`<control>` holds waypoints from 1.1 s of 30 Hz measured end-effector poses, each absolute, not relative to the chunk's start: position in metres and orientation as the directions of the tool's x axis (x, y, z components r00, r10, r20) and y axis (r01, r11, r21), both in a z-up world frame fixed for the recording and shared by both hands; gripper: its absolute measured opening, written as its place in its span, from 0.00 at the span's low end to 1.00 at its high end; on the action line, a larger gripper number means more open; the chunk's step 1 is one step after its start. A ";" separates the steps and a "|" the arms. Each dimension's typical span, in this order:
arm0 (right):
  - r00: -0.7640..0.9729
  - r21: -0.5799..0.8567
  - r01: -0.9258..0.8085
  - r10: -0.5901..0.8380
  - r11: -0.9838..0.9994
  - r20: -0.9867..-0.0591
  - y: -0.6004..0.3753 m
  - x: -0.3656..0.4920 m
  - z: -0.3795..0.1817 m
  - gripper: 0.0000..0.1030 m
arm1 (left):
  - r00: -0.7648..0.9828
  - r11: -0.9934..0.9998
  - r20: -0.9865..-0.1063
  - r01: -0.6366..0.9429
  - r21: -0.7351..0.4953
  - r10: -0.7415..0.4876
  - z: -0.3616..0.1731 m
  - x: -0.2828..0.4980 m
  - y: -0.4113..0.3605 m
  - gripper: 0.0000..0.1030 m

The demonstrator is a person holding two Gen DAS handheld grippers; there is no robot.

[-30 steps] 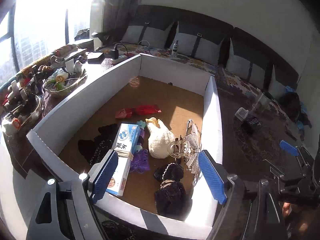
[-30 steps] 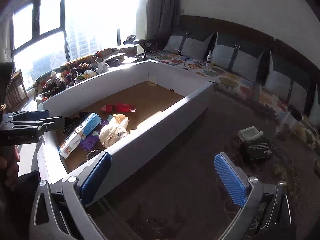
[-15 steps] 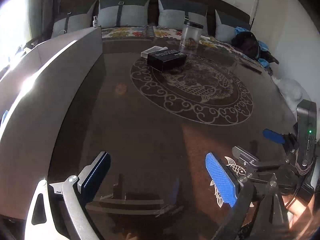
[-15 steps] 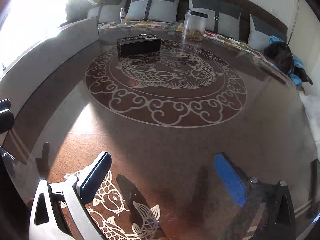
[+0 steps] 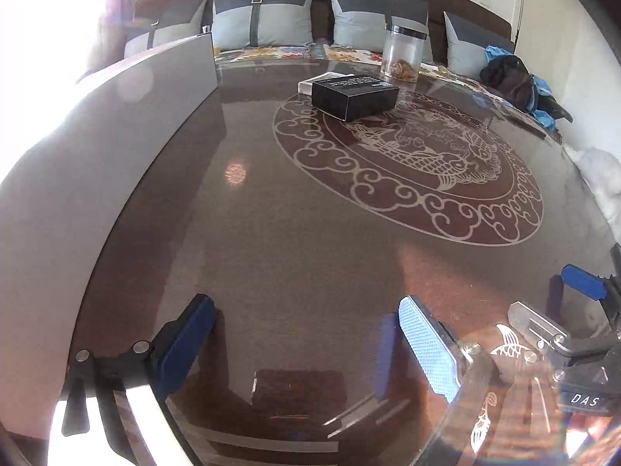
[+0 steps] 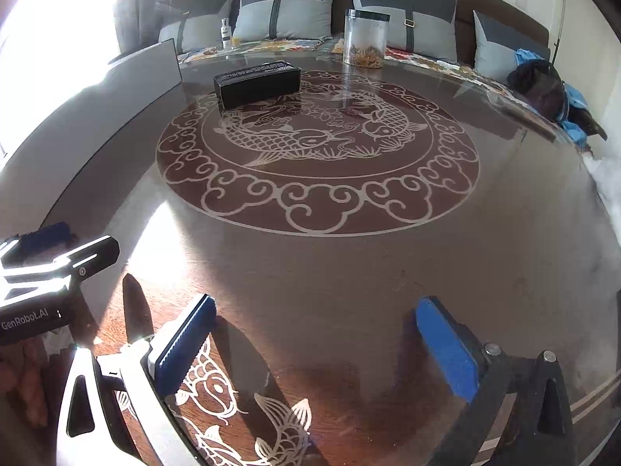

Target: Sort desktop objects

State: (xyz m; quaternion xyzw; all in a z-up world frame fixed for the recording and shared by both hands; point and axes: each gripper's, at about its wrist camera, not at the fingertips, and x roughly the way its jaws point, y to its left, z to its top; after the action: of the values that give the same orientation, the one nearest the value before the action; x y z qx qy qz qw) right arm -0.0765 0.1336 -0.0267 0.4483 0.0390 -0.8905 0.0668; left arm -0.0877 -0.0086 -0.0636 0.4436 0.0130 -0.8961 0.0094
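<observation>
My left gripper (image 5: 306, 334) hangs open just above the glossy dark table (image 5: 295, 240), with nothing between its blue pads. My right gripper (image 6: 316, 338) is open and empty too, low over the same table (image 6: 349, 272). Each shows in the other's view: the right gripper (image 5: 562, 303) at the right edge, the left gripper (image 6: 70, 242) at the left edge. A black box (image 5: 355, 95) (image 6: 258, 81) lies far ahead on the koi pattern, a flat pale box (image 5: 322, 79) behind it. The white sorting bin's wall (image 5: 97, 136) (image 6: 97, 93) runs along the left; its contents are hidden.
A clear jar (image 5: 403, 48) (image 6: 366, 37) with a dark lid stands at the table's far edge. A small bottle (image 6: 225, 33) stands beyond the bin. A sofa with grey cushions (image 6: 283, 11) lines the back; dark and blue cloth (image 6: 543, 85) lies at its right end.
Both grippers swung from over the white bin of objects to the right and down, low over the patterned table. In the last half second they have barely moved.
</observation>
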 end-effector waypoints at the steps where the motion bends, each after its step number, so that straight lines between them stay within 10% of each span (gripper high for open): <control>1: -0.589 -0.014 0.157 -0.082 -0.988 -0.804 0.133 -0.077 -0.027 1.00 | -0.606 -1.000 -0.796 0.024 -0.010 -0.006 -0.064 -0.088 -0.007 0.94; 33: -0.589 -0.015 0.151 -0.078 -0.988 -0.805 0.132 -0.077 -0.026 1.00 | -0.614 -1.000 -0.789 0.019 0.002 -0.013 -0.065 -0.089 -0.004 0.99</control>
State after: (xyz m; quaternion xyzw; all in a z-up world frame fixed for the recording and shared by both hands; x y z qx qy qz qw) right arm -0.0766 0.1316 -0.0262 0.4490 0.0407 -0.8903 0.0645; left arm -0.0891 -0.0037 -0.0654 0.4394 0.0035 -0.8982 0.0090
